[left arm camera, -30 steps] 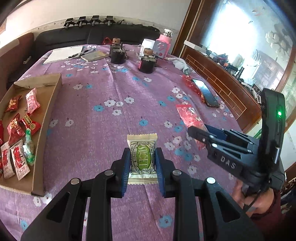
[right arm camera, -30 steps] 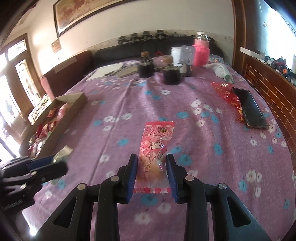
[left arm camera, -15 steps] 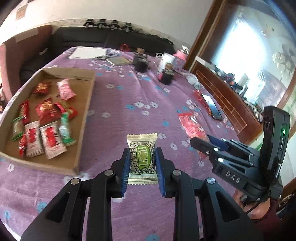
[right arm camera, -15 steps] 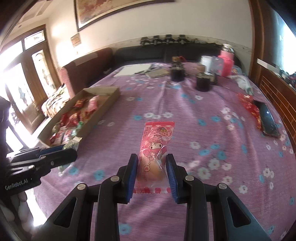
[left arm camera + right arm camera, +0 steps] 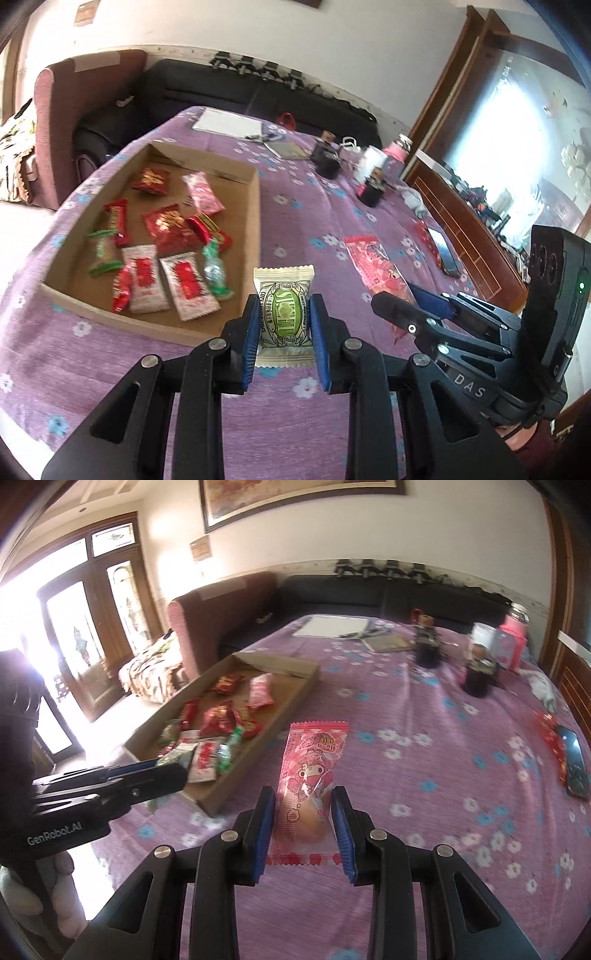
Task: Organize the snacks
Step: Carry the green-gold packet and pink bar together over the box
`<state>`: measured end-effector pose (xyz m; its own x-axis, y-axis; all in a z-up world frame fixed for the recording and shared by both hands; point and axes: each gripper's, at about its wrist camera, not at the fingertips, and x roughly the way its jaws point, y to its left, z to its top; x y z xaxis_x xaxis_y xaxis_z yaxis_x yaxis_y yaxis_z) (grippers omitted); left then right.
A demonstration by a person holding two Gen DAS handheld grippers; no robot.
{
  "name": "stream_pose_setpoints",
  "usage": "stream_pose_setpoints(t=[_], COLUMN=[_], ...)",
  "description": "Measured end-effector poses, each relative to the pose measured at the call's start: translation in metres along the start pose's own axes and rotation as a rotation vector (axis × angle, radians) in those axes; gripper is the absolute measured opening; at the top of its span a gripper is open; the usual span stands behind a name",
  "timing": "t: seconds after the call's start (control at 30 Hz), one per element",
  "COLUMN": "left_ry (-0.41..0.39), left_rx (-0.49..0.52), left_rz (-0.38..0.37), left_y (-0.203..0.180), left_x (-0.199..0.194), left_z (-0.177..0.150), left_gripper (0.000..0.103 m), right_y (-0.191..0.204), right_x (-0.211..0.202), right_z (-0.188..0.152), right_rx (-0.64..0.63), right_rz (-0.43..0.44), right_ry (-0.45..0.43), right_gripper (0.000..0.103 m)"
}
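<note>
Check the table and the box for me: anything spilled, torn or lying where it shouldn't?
Nothing spilled or torn. The snacks lie jumbled at mixed angles in the cardboard box. One red wrapper sits loose beside the phone, away from the box.

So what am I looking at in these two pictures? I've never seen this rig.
No robot here: a person holds a two-finger gripper in each hand, each with a fisheye camera looking along its fingers. One picture is from the left gripper, shut on a green packet; the right gripper shows at its side. The other is from the right gripper, shut on a pink packet. Below is a purple flowered tablecloth with a cardboard tray holding snacks, plus dark jars and a phone.
</note>
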<state>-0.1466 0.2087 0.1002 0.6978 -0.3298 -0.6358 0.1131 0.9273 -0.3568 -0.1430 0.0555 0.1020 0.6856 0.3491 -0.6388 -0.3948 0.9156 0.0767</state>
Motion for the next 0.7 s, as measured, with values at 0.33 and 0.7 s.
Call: stream_pose_setpoints(t=[0.33,0.7], left_ry=[-0.044,-0.083], left_rx=[0.023,0.081], left_rz=[0.137,0.259], left_y=[0.035,0.07], left_x=[-0.022,-0.033], left_z=[0.03,0.102], left_gripper=[0.023,0.023], right_y=[0.036,0.059], right_x=[0.013,0.049], right_z=[0.041,0.121], right_rx=[-0.069,-0.1], right_rz=[0.053,0.077], right_ry=[-0.012,-0.024], right_gripper=[0.032,0.032])
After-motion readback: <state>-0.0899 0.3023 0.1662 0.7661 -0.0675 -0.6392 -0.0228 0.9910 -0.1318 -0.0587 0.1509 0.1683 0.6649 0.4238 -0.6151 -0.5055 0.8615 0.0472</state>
